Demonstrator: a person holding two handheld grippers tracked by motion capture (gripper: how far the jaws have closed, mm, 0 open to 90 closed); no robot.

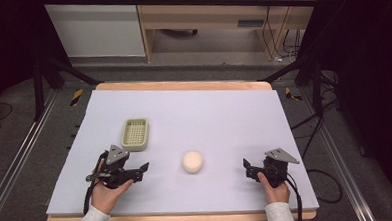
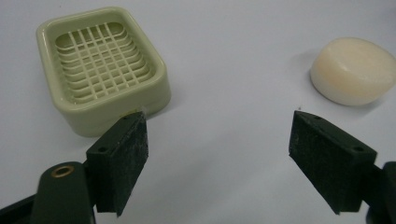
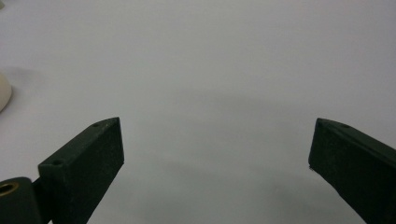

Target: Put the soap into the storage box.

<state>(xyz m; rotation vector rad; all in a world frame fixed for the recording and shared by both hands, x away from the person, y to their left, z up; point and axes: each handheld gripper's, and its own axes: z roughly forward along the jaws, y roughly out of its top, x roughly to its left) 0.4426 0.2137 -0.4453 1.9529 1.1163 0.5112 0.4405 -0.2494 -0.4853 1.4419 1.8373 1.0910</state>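
Left gripper (image 1: pixel 136 171): jaws spread wide, nothing between them, low over the table (image 1: pixel 224 109). In the left gripper view, the soap dish (image 2: pixel 100 65) sits just beyond the left-hand jaw tip, near but not touching. The soap (image 2: pixel 353 70) lies ahead of the right-hand jaw, slightly outside it and apart from it. Dish and soap are well apart, bare mat between.

Right gripper (image 1: pixel 251 169): jaws spread wide too, holding nothing, bare mat ahead. In the right gripper view, the soap edge is far off to the left of the left-hand jaw.
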